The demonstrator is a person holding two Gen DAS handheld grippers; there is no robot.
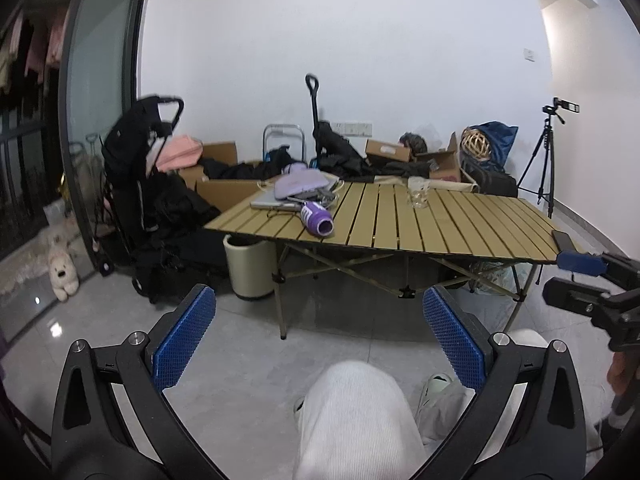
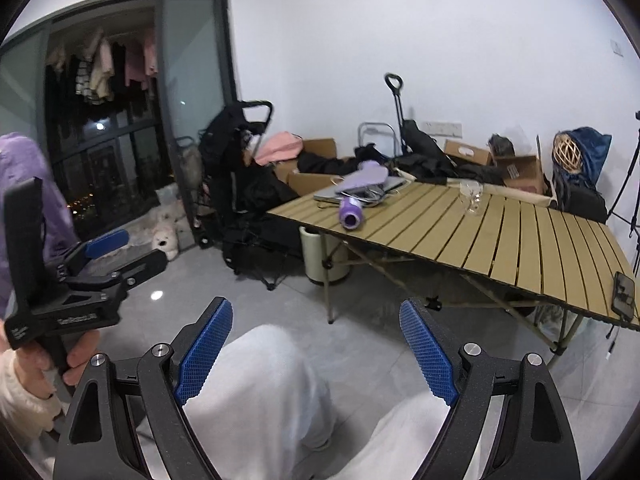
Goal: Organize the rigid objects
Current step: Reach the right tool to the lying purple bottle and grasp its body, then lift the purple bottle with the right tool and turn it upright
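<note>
A purple bottle (image 1: 317, 217) lies on the slatted table (image 1: 460, 224).

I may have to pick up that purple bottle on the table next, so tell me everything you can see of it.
The purple bottle lies on its side on the slatted table, near the left end, apart from the clear glasses. It looks like hard plastic: a lilac body with a white label, its print too small to read, and a darker purple end pointing toward the cameras. Its far end sits against the pile of laptop and lilac pouch. No claw is near it.
</note>
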